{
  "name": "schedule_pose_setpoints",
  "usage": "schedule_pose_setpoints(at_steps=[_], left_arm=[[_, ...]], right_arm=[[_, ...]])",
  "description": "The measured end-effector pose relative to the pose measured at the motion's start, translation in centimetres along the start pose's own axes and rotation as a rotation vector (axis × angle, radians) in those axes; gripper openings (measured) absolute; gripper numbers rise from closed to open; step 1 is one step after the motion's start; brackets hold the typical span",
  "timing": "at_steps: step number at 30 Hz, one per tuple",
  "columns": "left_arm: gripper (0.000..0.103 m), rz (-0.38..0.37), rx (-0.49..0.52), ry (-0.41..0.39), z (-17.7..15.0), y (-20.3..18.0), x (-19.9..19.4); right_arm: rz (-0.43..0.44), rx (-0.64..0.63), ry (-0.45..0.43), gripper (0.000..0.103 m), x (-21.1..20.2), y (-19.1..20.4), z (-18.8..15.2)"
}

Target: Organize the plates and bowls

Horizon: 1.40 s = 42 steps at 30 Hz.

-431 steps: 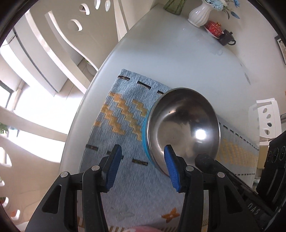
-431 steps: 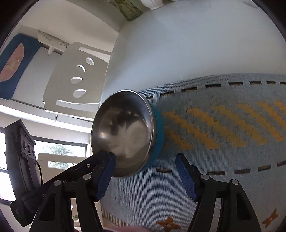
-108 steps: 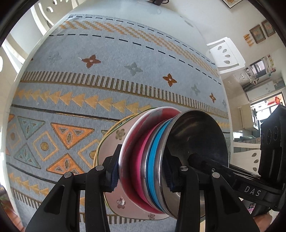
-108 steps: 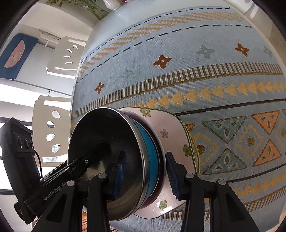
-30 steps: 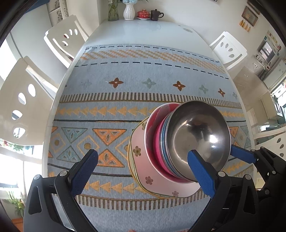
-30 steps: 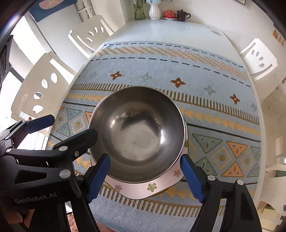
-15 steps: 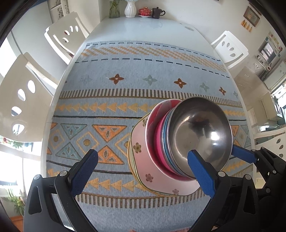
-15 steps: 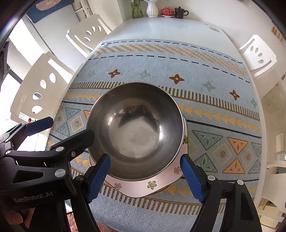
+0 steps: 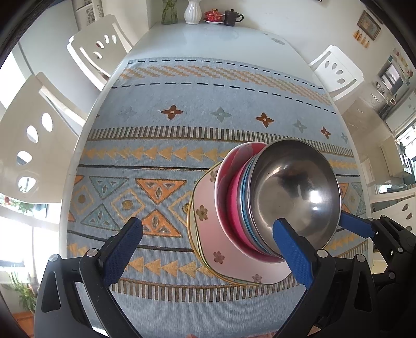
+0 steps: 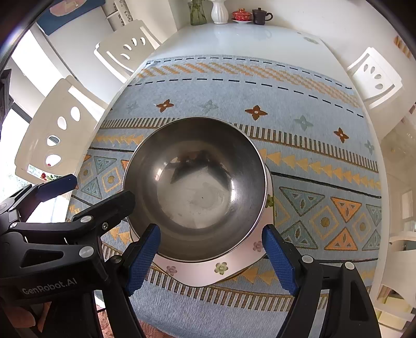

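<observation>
Shiny round steel bowl point(image 10: 197, 187) tops the stack on a pink flowered plate point(image 10: 208, 270), mouth upward.
Left gripper point(image 9: 208, 249), marked "GenRobot.AI", and right gripper point(image 10: 212, 257) both gape wide beside that plate, gripping nothing.

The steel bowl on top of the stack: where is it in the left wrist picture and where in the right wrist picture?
Left wrist: the steel bowl sits right of centre, on top of the pink bowl.
Right wrist: the steel bowl fills the centre, seen from above.
Shared landmark: the white vase at the far end of the table, top centre in both.
</observation>
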State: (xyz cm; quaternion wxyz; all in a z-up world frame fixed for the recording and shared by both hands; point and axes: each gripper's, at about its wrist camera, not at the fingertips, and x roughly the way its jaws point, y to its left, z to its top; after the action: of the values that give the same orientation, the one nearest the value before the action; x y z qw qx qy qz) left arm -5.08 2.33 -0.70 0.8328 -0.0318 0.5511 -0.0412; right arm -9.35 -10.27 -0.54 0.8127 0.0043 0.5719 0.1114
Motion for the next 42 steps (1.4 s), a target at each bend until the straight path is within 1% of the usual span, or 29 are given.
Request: schedule_pose_setpoints(at_steps=[9, 42], left_arm=[[0.1, -0.004, -0.012, 0.004, 0.09, 0.37, 0.1], [0.1, -0.012, -0.006, -0.002, 0.05, 0.4, -0.03]], right_arm=[[-0.002, -0.004, 0.001, 0.078, 0.16, -0.02, 0.04], [-0.005, -0.001, 0.013, 0.078, 0.31, -0.25, -0.02]])
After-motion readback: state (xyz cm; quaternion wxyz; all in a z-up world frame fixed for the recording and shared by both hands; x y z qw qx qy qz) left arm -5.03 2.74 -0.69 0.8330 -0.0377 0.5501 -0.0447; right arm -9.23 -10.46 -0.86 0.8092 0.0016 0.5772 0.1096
